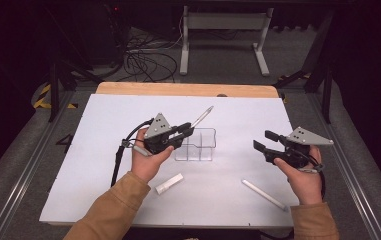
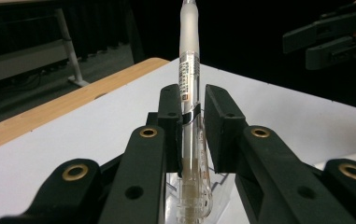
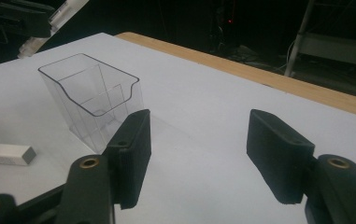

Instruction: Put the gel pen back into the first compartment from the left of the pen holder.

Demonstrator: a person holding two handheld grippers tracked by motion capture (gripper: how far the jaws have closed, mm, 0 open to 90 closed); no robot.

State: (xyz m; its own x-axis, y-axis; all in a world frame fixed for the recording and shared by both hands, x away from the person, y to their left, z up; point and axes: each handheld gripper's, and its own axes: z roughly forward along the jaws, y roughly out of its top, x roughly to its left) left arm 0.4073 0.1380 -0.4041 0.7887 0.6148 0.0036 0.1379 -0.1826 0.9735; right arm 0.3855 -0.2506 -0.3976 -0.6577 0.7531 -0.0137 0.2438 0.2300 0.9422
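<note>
My left gripper (image 1: 187,129) is shut on a clear pen (image 1: 201,117) and holds it tilted over the left end of a clear plastic holder (image 1: 198,145) at the table's middle. In the left gripper view the pen (image 2: 188,88) stands between the two pads, its lower end down by the holder (image 2: 217,179). My right gripper (image 1: 264,141) hovers open to the right of the holder, nothing between its jaws. In the right gripper view the holder (image 3: 91,100) stands ahead and to the left of the open gripper (image 3: 203,149).
A white eraser-like block (image 1: 169,183) lies near the front, left of centre, and shows again as the block (image 3: 5,154). A white pen (image 1: 264,194) lies at the front right. The white mat (image 1: 118,115) ends at a wooden table edge (image 1: 178,89).
</note>
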